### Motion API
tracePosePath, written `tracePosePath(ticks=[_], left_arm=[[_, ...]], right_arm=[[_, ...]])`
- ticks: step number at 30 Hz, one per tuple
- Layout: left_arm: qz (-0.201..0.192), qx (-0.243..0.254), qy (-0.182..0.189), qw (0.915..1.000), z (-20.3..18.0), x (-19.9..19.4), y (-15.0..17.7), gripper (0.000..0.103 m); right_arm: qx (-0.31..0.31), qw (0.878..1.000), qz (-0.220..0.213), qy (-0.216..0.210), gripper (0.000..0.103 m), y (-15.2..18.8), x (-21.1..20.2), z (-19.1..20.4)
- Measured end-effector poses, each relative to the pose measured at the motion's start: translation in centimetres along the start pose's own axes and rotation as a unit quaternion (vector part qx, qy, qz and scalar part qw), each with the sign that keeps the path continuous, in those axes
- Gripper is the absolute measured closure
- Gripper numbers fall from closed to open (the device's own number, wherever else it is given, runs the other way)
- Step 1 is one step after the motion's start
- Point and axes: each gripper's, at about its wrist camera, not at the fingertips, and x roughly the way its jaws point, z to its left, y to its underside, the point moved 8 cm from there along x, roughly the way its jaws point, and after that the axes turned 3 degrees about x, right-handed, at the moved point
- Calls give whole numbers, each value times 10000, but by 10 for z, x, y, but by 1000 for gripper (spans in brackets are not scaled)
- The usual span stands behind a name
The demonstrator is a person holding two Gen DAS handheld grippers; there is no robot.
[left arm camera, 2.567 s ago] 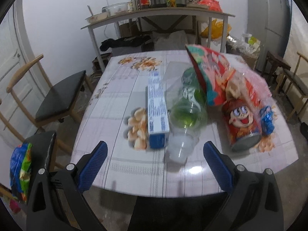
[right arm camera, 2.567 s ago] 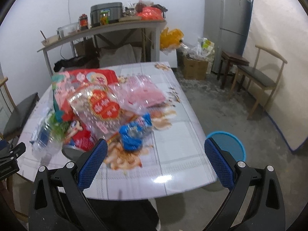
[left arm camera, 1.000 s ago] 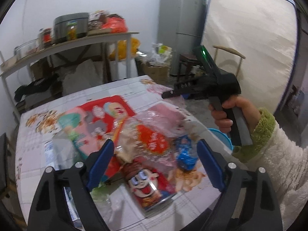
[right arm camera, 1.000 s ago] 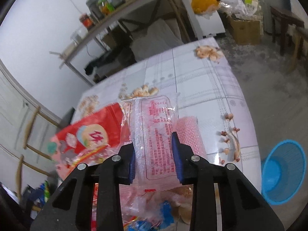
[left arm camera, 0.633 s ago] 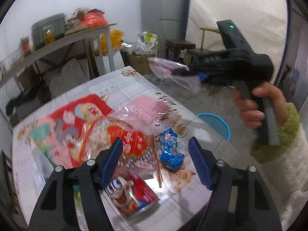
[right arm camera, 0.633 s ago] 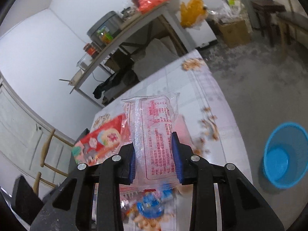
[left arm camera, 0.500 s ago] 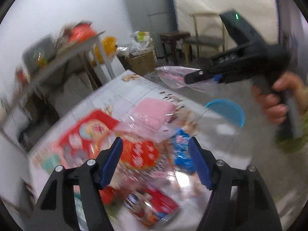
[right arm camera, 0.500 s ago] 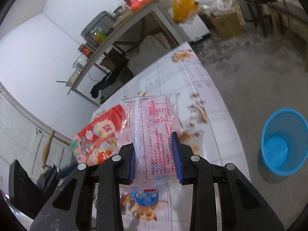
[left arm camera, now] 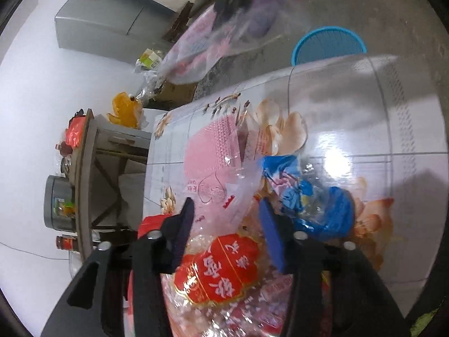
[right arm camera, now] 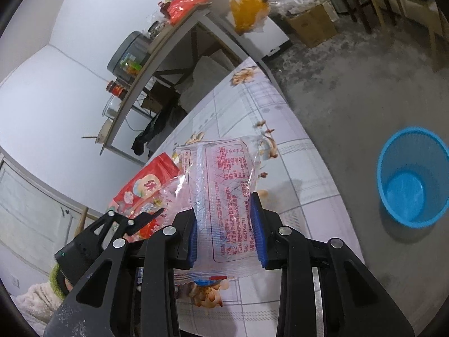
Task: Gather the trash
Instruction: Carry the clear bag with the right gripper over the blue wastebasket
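1. Plainly the clear printed wrapper (right arm camera: 224, 196) in the right tongs (right arm camera: 226, 233) is empty film: light, limp and a bit slick. It stands up only because the blue pads pinch it across its lower middle, and its top corners curl freely. It hangs over the tabletop's (right arm camera: 294, 168) edge on the bin side.

2. The right tongs are closed narrow on that wrapper, both pads flat against the film. A grip across the body like this looks sound; a grip at a corner would let it slide out, I'd judge.

3. The blue basket bin (right arm camera: 412, 179) sits on the floor just off that tabletop edge, open and seemingly empty. Film this light may flutter, so a low release over the mouth seems wise.

4. The left tongs (left arm camera: 224, 224) have just been closing over the heap at the near end of the tabletop. A clear crinkly bag with a red label (left arm camera: 219, 269) lies between its fingers, but I cannot see the pads pressing yet.

5. That bag looks soft and crackly, probably light. Its loose upper film seems the best place to pinch.

6. Beside it lie a crumpled blue wrapper (left arm camera: 314, 196) and a pink packet (left arm camera: 213, 151), both flimsy too.
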Motion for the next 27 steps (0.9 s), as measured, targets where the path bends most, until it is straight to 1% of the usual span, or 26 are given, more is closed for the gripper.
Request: tracePosePath(ticks=[2, 3, 5, 8, 12, 16, 20, 23, 26, 27], left_arm=[[37, 23, -18, 10000, 2, 4, -1, 74], [61, 29, -14, 10000, 3, 7, 1, 77], [63, 70, -24, 10000, 2, 9, -1, 88], [-23, 139, -145, 9998, 2, 5, -1, 95], [-210, 188, -355, 9990, 2, -12, -3, 99], [-348, 177, -675, 9970, 7, -27, -6, 100], [-606, 107, -994, 9931, 23, -48, -16, 100], [-862, 60, -1172, 9893, 33, -63, -32, 100], [-1202, 95, -1316, 9839, 39, -76, -57, 100], [-1369, 149, -1321, 9816, 38, -81, -72, 100]], right_arm=[[49, 10000, 6, -16, 73, 1, -2, -4], [74, 10000, 12, -24, 73, 1, -2, -5], [112, 9999, 13, -44, 73, 2, -3, -8], [160, 9998, 6, -72, 73, 1, -3, -11], [175, 9998, -15, -100, 73, -1, -5, -14], [184, 9997, -67, -134, 73, -2, -9, -15], [230, 9995, -177, -150, 73, -3, -16, -18], [323, 9989, -321, -131, 73, -5, -26, -24], [470, 9975, -531, -74, 73, -9, -41, -34], [540, 9967, -607, -55, 73, -10, -47, -38]])
